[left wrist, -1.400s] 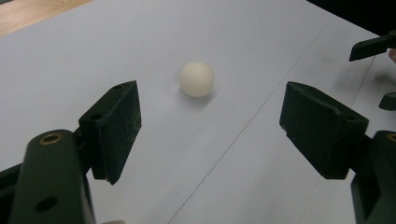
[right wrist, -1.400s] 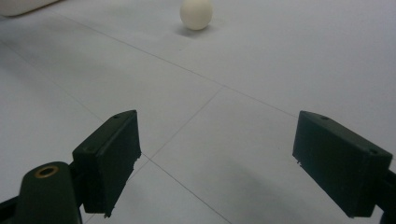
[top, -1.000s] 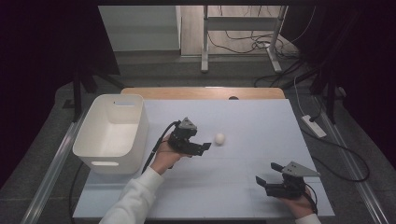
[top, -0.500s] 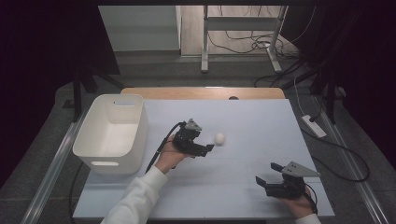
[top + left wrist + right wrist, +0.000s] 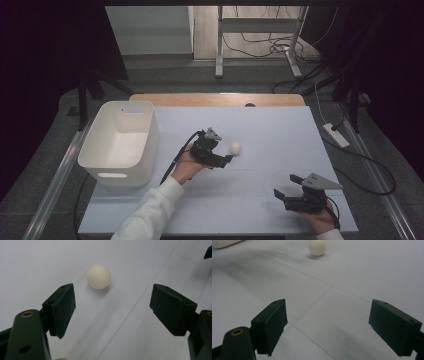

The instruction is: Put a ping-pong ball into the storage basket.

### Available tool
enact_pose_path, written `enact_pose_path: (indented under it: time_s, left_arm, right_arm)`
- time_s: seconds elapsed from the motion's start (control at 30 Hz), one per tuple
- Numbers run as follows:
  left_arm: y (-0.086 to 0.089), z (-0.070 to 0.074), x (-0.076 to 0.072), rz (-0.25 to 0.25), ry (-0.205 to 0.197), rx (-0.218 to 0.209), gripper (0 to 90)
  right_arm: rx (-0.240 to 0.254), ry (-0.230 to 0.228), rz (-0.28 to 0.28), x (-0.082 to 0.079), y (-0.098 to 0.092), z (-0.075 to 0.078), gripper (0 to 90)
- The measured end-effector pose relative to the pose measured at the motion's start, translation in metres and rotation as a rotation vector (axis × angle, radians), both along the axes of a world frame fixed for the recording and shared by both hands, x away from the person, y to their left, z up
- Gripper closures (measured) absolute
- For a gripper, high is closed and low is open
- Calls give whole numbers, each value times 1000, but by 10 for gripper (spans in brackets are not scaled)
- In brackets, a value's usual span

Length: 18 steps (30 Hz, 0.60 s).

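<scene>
On the matte pale table, with a smooth white plastic bin at nine o'clock of centre, a small glossy cream ball lies free at the middle. At three o'clock of the left gripper and just beyond its wide, empty jaws, the round, hard ball would likely roll off if one flat black pad clips it first. Down at five o'clock the right gripper also gapes, holding nothing.

A white bin stood on the left part of the table, its open top showing a bare inside and a handle slot in its near wall. A strip of wood ran along the table's far edge. Beyond it stood a metal stand, with cables on the floor. A power strip lay right of the table.
</scene>
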<state>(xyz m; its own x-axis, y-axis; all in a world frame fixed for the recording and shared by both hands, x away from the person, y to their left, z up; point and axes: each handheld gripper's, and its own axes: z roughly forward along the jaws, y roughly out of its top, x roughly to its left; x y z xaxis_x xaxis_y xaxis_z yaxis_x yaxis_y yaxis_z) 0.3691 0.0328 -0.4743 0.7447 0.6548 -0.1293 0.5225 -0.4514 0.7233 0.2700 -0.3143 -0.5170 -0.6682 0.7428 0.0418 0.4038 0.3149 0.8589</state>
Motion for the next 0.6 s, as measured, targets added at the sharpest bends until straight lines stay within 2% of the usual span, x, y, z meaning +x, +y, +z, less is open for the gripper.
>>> enact_pose_path:
  time_s: [0.4,0.6]
  left_arm:
    - [-7,-5,7,-5,-6,35,216]
    - [-10,-5,10,-4,-6,36,216]
  right_arm:
    - [-1,4,-2,0,0,0,152]
    - [-2,4,-2,0,0,0,152]
